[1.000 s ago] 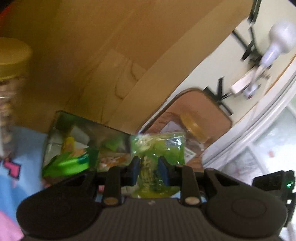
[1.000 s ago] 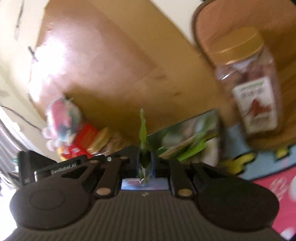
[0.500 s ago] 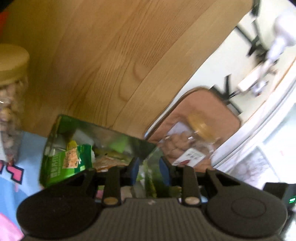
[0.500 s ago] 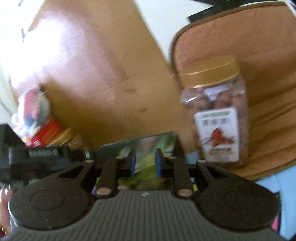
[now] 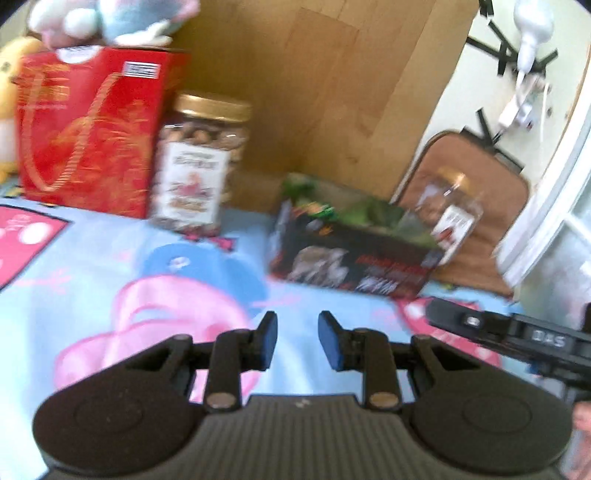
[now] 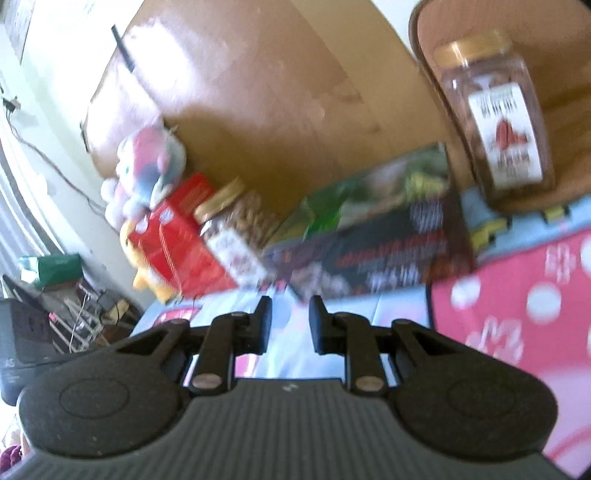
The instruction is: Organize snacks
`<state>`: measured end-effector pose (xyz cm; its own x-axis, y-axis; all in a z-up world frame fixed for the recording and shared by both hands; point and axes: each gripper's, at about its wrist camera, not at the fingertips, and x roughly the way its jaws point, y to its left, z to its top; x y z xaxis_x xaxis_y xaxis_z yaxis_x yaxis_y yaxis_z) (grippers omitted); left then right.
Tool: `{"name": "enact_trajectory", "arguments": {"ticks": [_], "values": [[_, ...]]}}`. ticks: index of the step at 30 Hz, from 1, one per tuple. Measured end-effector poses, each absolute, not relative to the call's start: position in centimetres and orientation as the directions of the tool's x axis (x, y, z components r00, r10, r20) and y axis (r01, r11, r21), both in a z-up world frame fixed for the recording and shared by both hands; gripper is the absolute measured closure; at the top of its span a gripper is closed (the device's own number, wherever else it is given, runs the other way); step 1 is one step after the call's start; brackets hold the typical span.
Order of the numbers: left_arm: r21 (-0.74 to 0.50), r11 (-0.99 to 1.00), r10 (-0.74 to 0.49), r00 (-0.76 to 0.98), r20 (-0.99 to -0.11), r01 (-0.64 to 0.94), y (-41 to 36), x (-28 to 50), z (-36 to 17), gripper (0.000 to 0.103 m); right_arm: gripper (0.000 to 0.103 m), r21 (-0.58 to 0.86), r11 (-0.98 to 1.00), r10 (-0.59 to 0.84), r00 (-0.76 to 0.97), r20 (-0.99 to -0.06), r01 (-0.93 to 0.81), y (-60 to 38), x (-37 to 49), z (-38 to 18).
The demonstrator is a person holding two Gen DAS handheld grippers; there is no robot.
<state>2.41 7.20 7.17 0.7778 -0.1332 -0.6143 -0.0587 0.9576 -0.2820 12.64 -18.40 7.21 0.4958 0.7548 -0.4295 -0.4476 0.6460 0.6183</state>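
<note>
A dark open snack box (image 5: 354,258) sits on the blue and pink cloth against the wooden headboard, with green snack packets (image 5: 369,214) inside it. It also shows in the right wrist view (image 6: 373,254). My left gripper (image 5: 297,341) is open and empty, well back from the box above the cloth. My right gripper (image 6: 290,325) is open and empty, also back from the box. A gold-lidded nut jar (image 5: 199,166) stands left of the box. A second nut jar (image 6: 495,122) stands right of it on a brown cushion (image 5: 476,206).
A red gift bag (image 5: 85,133) stands left of the first jar, with plush toys (image 5: 110,18) on top. The wooden headboard (image 5: 325,92) is behind everything. My right gripper's body (image 5: 517,339) shows at the right of the left wrist view.
Both grippers have let go of the green packets into the box and pulled back and away from it. Both now stand open and empty.
</note>
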Motion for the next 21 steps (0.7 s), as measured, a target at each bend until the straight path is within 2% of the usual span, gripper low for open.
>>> {"name": "enact_trajectory", "arguments": {"ticks": [7, 12, 17, 21], "values": [[-0.2, 0.974, -0.038, 0.789, -0.613, -0.109, 7.8, -1.5, 6.6, 0.076, 0.078, 0.547, 0.729, 0.678, 0.545, -0.493, -0.412, -18.4, 7.2, 6.9], [-0.142, 0.984, 0.003, 0.808, -0.589, -0.108, 6.5, -4.1, 6.8, 0.07, 0.078, 0.52, 0.758, 0.642, 0.592, -0.488, -0.393, -18.6, 4.5, 7.5], [-0.128, 0.986, 0.014, 0.817, -0.576, -0.108, 5.3, -6.2, 6.8, 0.07, 0.077, 0.495, 0.779, 0.613, 0.631, -0.475, -0.384, -19.1, 1.7, 8.3], [-0.101, 0.989, 0.035, 0.826, -0.562, -0.11, 4.4, -7.8, 6.9, 0.07, 0.068, 0.483, 0.792, 0.594, 0.653, -0.47, -0.373, -19.4, 0.1, 8.8]]}}
